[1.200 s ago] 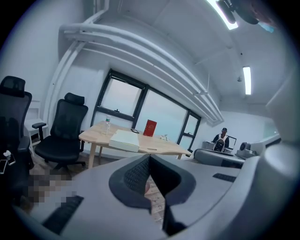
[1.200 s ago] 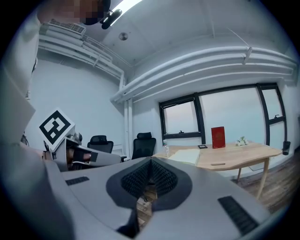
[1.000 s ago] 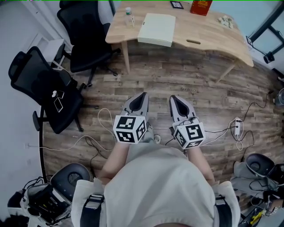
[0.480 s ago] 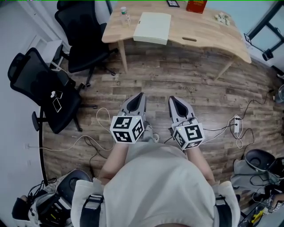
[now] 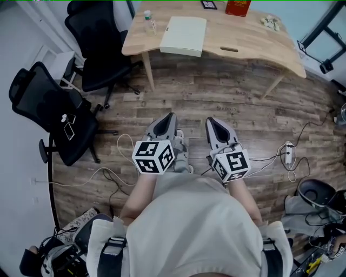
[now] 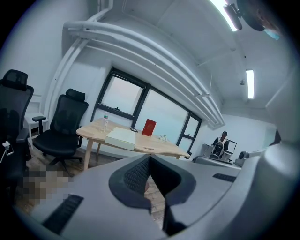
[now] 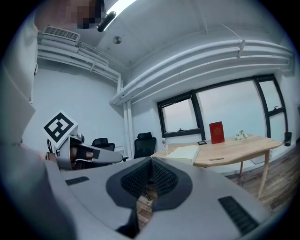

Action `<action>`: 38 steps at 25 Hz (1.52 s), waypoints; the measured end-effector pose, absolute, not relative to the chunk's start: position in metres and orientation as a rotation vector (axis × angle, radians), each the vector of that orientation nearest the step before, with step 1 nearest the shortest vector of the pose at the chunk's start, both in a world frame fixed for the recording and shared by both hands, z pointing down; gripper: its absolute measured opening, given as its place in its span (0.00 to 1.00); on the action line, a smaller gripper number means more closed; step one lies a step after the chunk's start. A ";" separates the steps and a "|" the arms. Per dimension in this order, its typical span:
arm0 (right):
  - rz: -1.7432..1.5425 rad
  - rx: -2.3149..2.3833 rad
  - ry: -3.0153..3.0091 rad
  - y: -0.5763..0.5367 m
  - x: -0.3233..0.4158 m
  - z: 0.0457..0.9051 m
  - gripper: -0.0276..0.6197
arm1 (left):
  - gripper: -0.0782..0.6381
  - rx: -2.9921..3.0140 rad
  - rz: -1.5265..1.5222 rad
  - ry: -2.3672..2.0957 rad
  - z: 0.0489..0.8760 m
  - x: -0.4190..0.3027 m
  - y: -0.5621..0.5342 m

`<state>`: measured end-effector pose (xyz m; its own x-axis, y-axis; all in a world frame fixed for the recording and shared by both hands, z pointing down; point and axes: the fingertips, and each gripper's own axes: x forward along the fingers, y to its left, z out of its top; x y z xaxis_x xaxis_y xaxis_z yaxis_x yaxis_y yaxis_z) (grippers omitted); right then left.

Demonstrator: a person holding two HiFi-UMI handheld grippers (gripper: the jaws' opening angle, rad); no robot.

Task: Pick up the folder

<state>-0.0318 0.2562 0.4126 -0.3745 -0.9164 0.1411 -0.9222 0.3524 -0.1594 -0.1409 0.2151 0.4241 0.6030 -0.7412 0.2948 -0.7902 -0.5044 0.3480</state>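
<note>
The folder (image 5: pixel 184 28) is a thick cream-white one lying flat on the left part of the wooden table (image 5: pixel 243 43) at the far side of the room. It also shows in the left gripper view (image 6: pixel 121 138) and the right gripper view (image 7: pixel 183 153). My left gripper (image 5: pixel 168 120) and right gripper (image 5: pixel 212 123) are held side by side over the wood floor, well short of the table, both pointing toward it. Each has its jaws shut with nothing between them, as the left gripper (image 6: pixel 149 159) and right gripper (image 7: pixel 151 164) show in their own views.
A small bottle (image 5: pixel 147 16) and a red box (image 5: pixel 238 7) stand on the table. Two black office chairs (image 5: pixel 100 46) (image 5: pixel 51 113) stand at the left. Cables and a power strip (image 5: pixel 288 154) lie on the floor. A person (image 6: pixel 220 145) sits far back.
The head view has shifted a little, so the table and folder sit slightly higher and further left in the picture. Both grippers stay shut and keep their place side by side.
</note>
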 end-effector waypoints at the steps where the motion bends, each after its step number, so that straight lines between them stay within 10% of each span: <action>1: 0.330 1.741 -2.560 0.254 -0.031 0.413 0.07 | 0.14 2.384 0.148 -1.215 0.425 -0.140 0.212; 38: 0.285 1.824 -2.432 0.026 -0.002 0.404 0.07 | 0.14 2.354 0.208 -1.135 0.440 -0.120 -0.022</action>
